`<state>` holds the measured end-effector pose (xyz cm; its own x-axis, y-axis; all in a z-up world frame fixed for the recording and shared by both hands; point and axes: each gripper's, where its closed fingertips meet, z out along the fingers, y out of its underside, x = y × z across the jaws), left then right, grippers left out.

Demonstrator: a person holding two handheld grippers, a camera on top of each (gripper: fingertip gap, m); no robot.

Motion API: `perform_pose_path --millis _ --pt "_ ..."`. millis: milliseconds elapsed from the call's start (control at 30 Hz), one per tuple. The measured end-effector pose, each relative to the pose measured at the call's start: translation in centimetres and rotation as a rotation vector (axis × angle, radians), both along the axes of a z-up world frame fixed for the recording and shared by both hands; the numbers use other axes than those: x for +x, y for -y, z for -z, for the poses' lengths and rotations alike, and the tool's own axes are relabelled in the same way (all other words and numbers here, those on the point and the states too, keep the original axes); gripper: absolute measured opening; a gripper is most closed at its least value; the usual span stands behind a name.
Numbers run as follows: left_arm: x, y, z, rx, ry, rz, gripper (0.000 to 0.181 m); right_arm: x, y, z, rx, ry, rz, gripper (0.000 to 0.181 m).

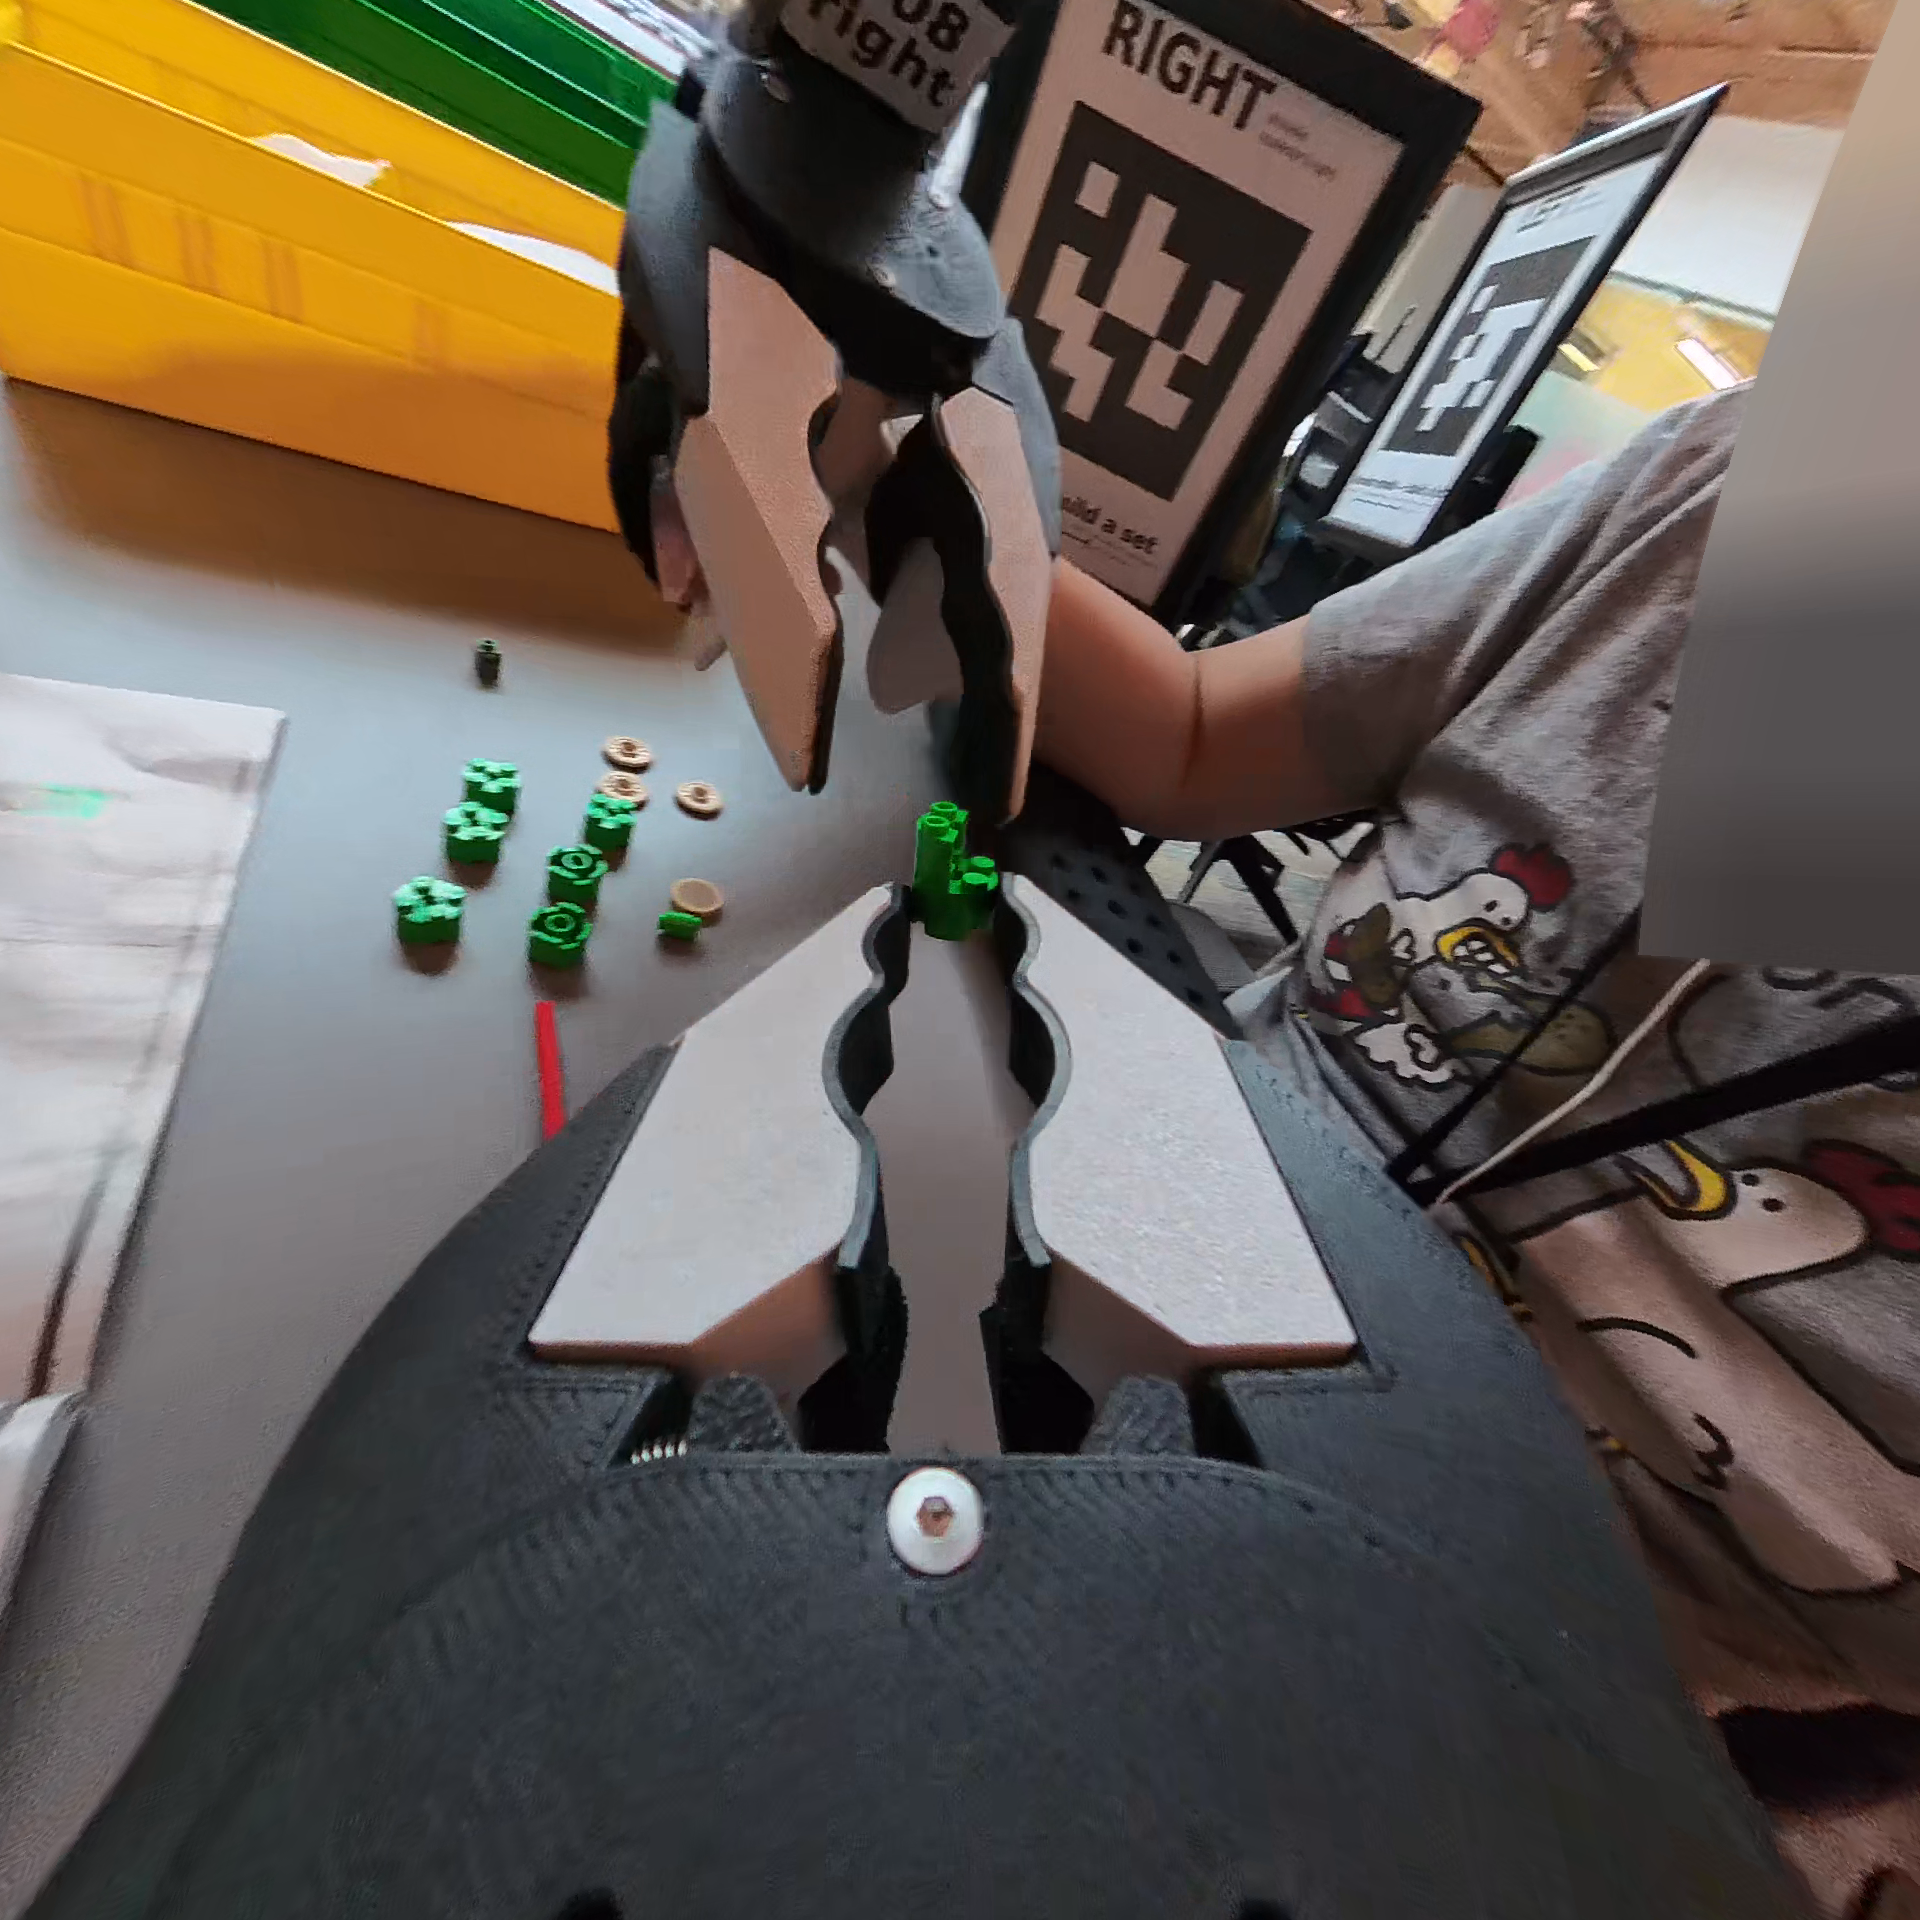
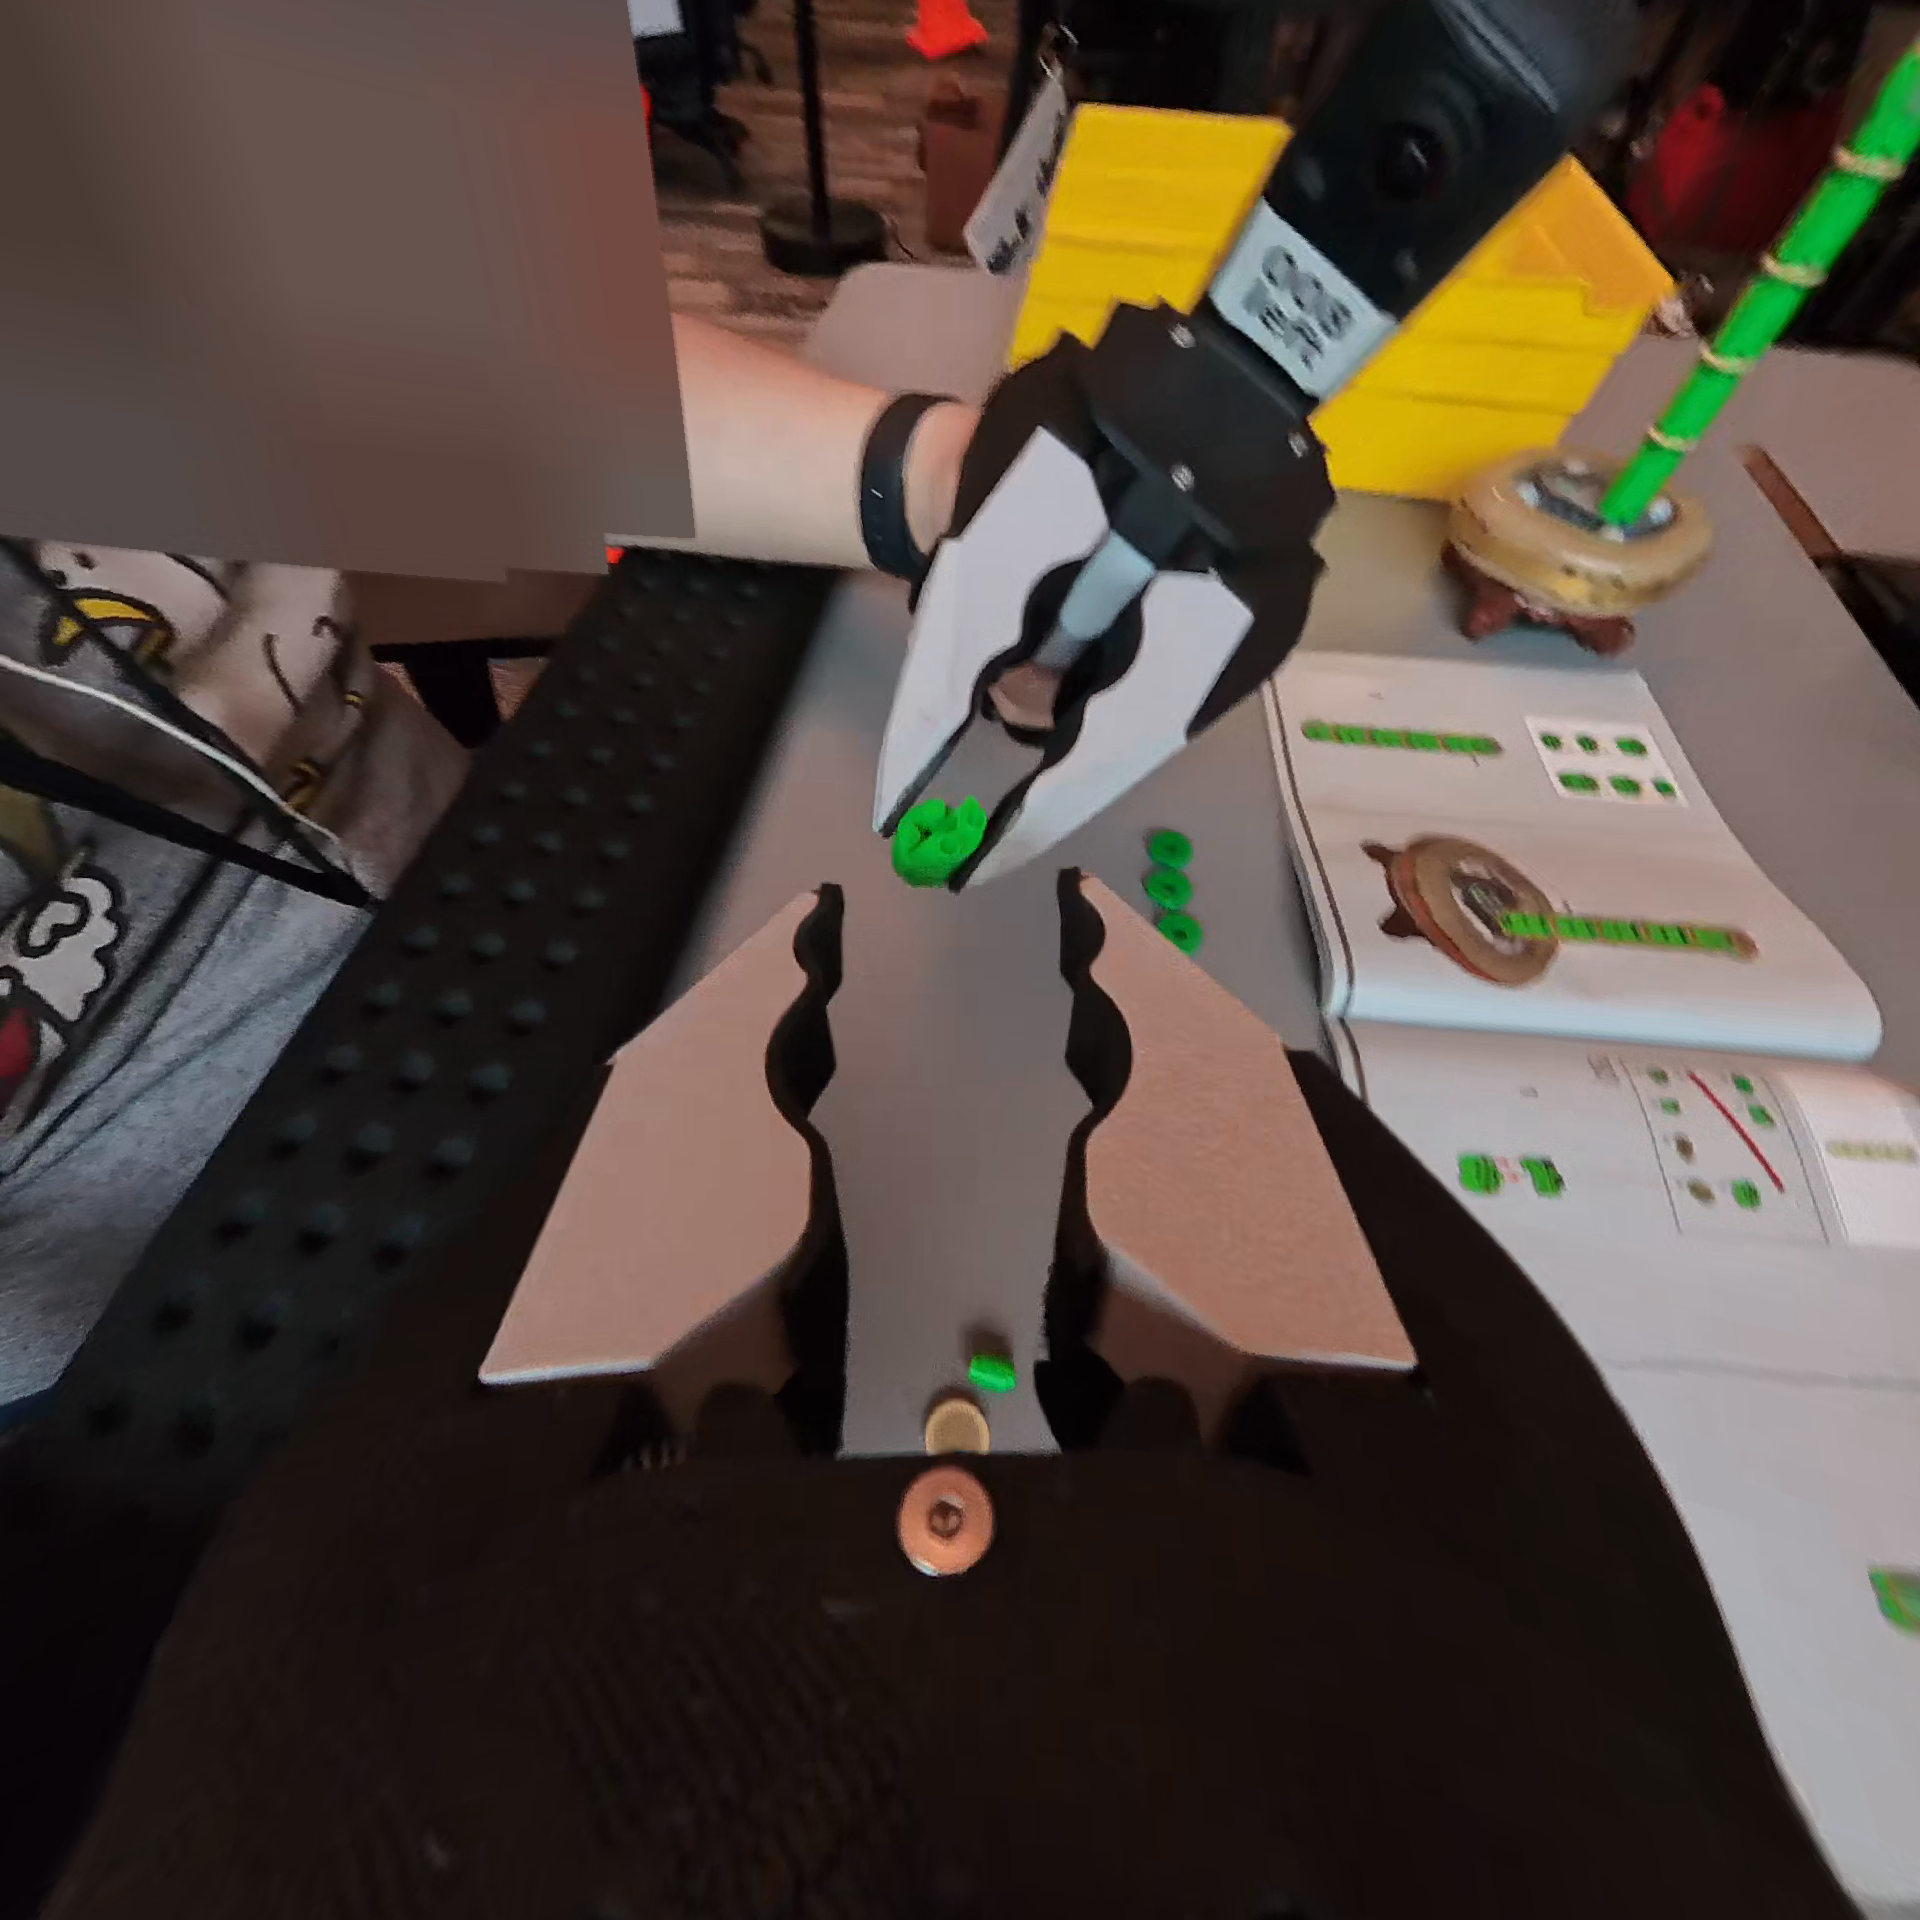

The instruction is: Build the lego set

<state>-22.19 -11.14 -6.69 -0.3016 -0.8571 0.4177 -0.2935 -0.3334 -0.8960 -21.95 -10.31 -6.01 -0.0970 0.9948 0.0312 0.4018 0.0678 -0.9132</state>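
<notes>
- Upper left of the left wrist view, my stacked yellow plastic bins (image 1: 312, 312): contents hidden.
- Centre, my left gripper (image 1: 951, 899) pinches a small green lego assembly (image 1: 951, 873).
- My right gripper (image 2: 945, 904) is spread, holding nothing.

The left black-bodied claw with pale wedge-shaped fingers (image 1: 951, 899) has its tips pinched together on a small green stacked brick piece (image 1: 951, 873). The right claw of the same make (image 2: 951, 899) hangs above and just beside it, tips pointing down, fingers parted with nothing between them. A bare forearm (image 1: 1164, 727) reaches in behind it.
</notes>
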Motion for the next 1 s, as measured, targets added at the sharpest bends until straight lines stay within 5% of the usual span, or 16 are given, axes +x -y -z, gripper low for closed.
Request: perform_pose_path --millis 333,433,1000 --pt "0.1 3.2 -1.3 -0.141 0.054 0.191 0.014 -2.1 3.4 -0.9 0.052 -0.053 -0.153 0.036" --pt "0.1 3.5 -1.1 -0.140 0.044 0.204 0.014 -1.9 3.8 -0.8 0.009 -0.053 -0.189 0.019" --pt "0.2 2.6 -1.3 -0.183 0.064 0.175 0.015 -1.4 3.1 -1.2 -0.012 -0.061 -0.153 0.015"
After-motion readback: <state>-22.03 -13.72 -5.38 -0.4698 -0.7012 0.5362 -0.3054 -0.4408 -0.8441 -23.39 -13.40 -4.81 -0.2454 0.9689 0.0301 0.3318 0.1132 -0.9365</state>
